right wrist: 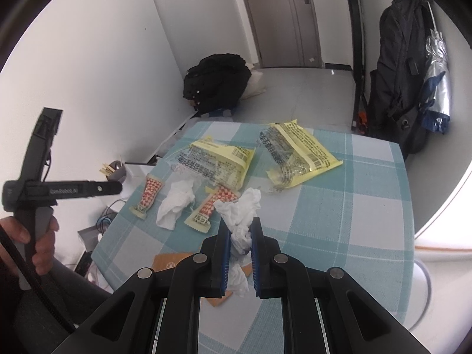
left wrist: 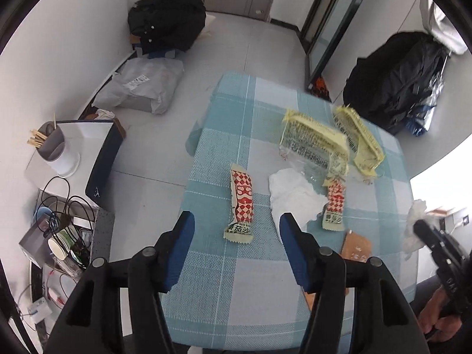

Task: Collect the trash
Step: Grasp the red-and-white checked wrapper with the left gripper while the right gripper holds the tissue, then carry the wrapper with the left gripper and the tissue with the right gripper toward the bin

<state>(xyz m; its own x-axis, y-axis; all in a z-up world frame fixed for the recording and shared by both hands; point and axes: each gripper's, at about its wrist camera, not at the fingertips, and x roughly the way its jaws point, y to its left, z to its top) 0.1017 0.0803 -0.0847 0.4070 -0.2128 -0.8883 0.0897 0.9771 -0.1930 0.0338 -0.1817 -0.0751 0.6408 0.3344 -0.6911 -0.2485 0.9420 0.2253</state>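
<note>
Gripping one crumpled tissue (right wrist: 240, 221) in your right claw (right wrist: 239, 253), with the left claw (left wrist: 236, 253) open and empty, you still have two sauce packets (left wrist: 242, 203), another tissue (left wrist: 292, 196) and two yellow wrappers (left wrist: 315, 144) from twelve to two o'clock on the bench (left wrist: 224, 295).

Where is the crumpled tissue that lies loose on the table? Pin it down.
In the left wrist view the loose tissue lies mid-table between the two red-checked sauce packets, just ahead of the open left gripper and below a yellow wrapper.

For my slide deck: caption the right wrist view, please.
Right gripper shut on a crumpled tissue above wrappers on the checked tablecloth.
</note>
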